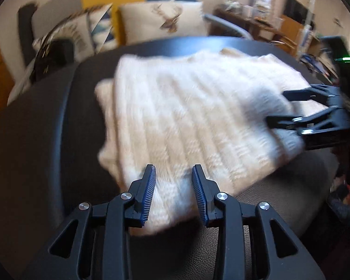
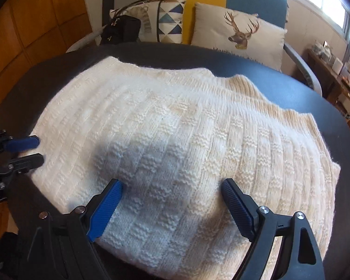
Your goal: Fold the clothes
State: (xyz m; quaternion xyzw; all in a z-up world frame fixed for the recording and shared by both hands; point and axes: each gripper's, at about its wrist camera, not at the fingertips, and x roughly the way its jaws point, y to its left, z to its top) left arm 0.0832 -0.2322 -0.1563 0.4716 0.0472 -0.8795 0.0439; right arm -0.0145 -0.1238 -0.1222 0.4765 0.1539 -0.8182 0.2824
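1. Two open hand-held grippers show in the left wrist view: the left hand-held gripper (image 1: 173,182), holding nothing, straddles the near edge of the cream rib-knit sweater (image 1: 193,107), which lies in a layered rectangle on the dark round bench (image 1: 46,140). The right hand-held gripper (image 1: 275,107) reaches its right edge.
2. In the right wrist view, the right hand-held gripper (image 2: 172,186) stands wide open over the sweater (image 2: 175,128). The long axis runs left-right; the ribbed hem points far-right. Pinch all layers together, judging by the thickness.

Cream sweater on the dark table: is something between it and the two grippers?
Nothing visible is. The left gripper is open over the cream sweater at one edge, and the right gripper is open over another edge, on the dark table.
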